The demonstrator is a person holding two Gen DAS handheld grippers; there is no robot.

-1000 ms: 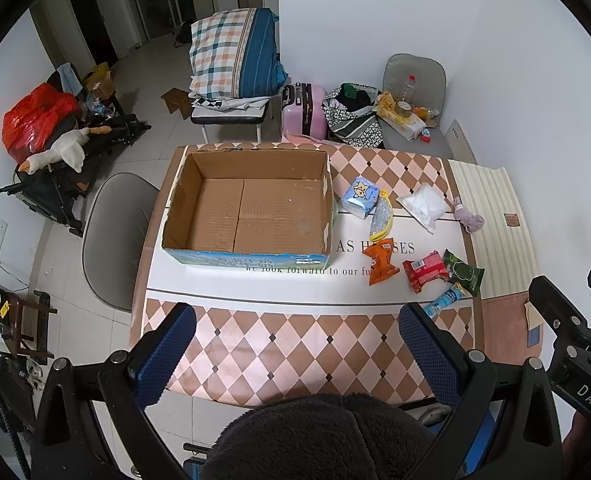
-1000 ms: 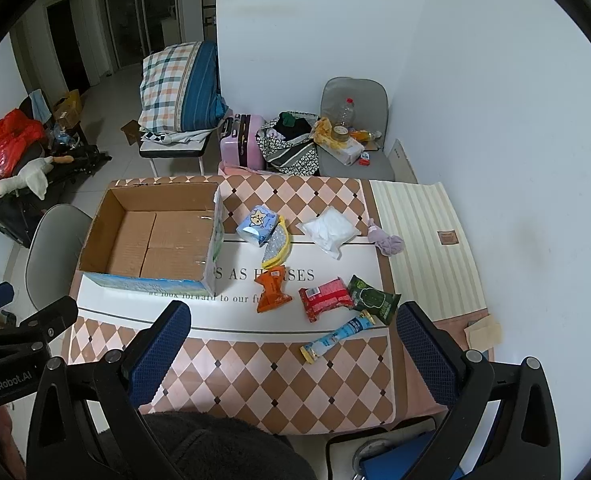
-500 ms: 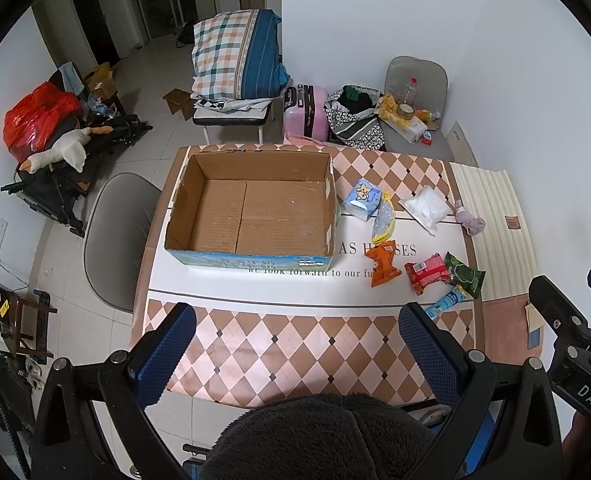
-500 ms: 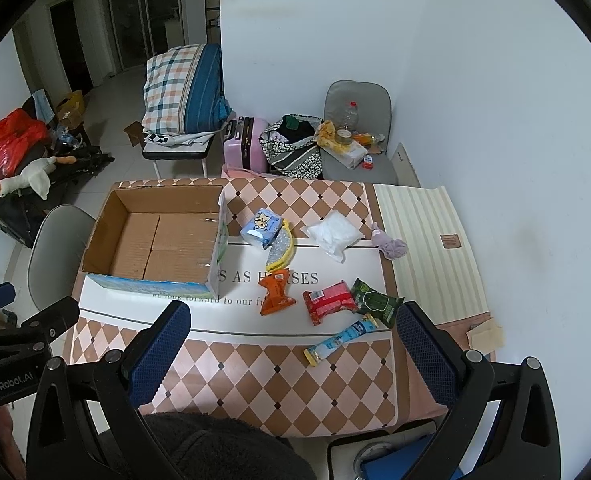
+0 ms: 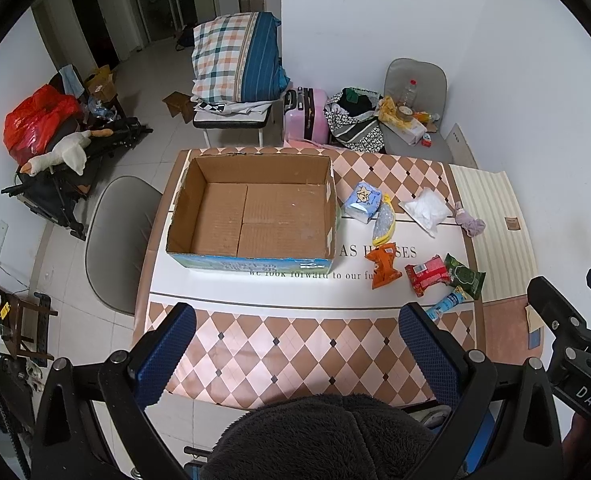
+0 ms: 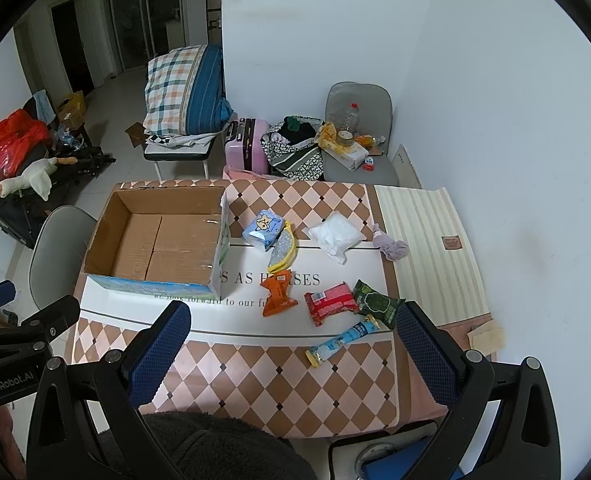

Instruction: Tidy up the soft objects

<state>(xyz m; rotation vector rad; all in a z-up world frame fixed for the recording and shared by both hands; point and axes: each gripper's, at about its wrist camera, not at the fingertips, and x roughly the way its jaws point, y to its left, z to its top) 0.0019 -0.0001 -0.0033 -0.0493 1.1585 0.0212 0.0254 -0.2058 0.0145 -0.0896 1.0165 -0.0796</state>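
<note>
An empty cardboard box (image 5: pixel 255 212) (image 6: pixel 163 244) stands on the left of the table. To its right lie soft packs: a blue tissue pack (image 5: pixel 361 202) (image 6: pixel 264 230), a yellow-edged pouch (image 6: pixel 281 250), a white bag (image 5: pixel 426 210) (image 6: pixel 335 236), a lilac cloth (image 6: pixel 391 246), an orange packet (image 5: pixel 382 264) (image 6: pixel 277 294), a red packet (image 6: pixel 329 302), a green packet (image 6: pixel 377 302) and a blue tube (image 6: pixel 341 340). My left gripper (image 5: pixel 297 354) and right gripper (image 6: pixel 291 348) are both open and empty, high above the table's near edge.
The table (image 5: pixel 295 352) has a diamond-pattern cloth and a striped mat (image 6: pixel 431 248) on the right. A grey chair (image 5: pixel 115 240) stands left of the table. A pink suitcase (image 6: pixel 245 148), bags and another chair (image 6: pixel 359 136) stand behind it. The white wall is close on the right.
Both views have shifted slightly, so the table sits a little lower in frame. No object on the table has moved, and both grippers stay open.
</note>
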